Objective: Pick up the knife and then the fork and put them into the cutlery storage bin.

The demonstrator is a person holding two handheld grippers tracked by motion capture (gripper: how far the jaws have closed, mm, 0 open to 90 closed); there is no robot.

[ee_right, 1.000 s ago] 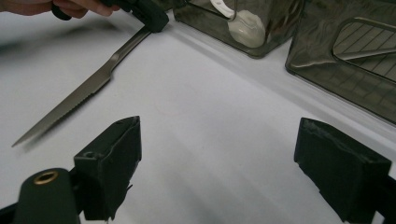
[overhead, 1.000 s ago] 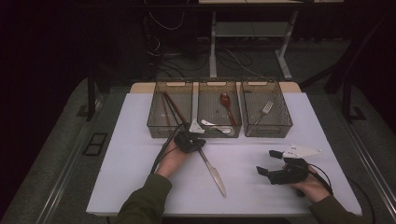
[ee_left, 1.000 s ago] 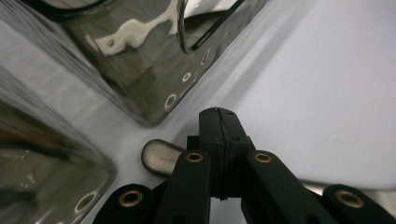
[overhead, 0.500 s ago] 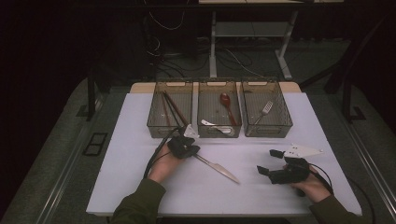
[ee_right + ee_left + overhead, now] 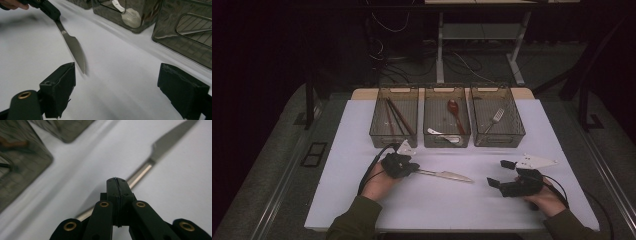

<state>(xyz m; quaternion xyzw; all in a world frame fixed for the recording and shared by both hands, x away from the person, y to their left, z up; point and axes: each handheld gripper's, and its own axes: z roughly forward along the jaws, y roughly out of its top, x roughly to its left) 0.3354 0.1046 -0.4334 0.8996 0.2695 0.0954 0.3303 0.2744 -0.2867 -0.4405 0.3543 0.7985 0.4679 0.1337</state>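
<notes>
Left gripper (image 5: 411,169) is clamped on the handle end of a table knife (image 5: 447,175); in the left gripper view its jaws meet flush with the handle passing under them. The knife sticks out to the person's right, blade tip over bare counter (image 5: 362,130), roughly midway between the two hands. From the right gripper view the blade (image 5: 75,52) hangs just above the surface, serrated edge down.

Right gripper (image 5: 502,174) sits near the front right of the counter, jaws wide apart, nothing between them, pointed toward the blade tip.

Risks, as judged from here:
- Grip is at the far end of a long, smooth handle. The blade's weight could swing the knife in the jaws or let it slide out, especially on a quick turn.
- The blade tip leads. A low sweep could catch it on the counter or on a bin wall and twist it loose.
- If the right gripper takes over, closing on the thin flat blade could make it skid between the pads.

Containers: three clear bins in a row at the back of the counter.
- Left bin (image 5: 377,131): dark chopsticks (image 5: 398,116) lying lengthwise.
- Middle bin (image 5: 447,142): a red spoon (image 5: 455,114) and a white spoon (image 5: 443,136).
- Right bin (image 5: 517,131): one metal fork (image 5: 493,120).

No bin holds a knife yet, and which one it belongs in cannot be told.
</notes>
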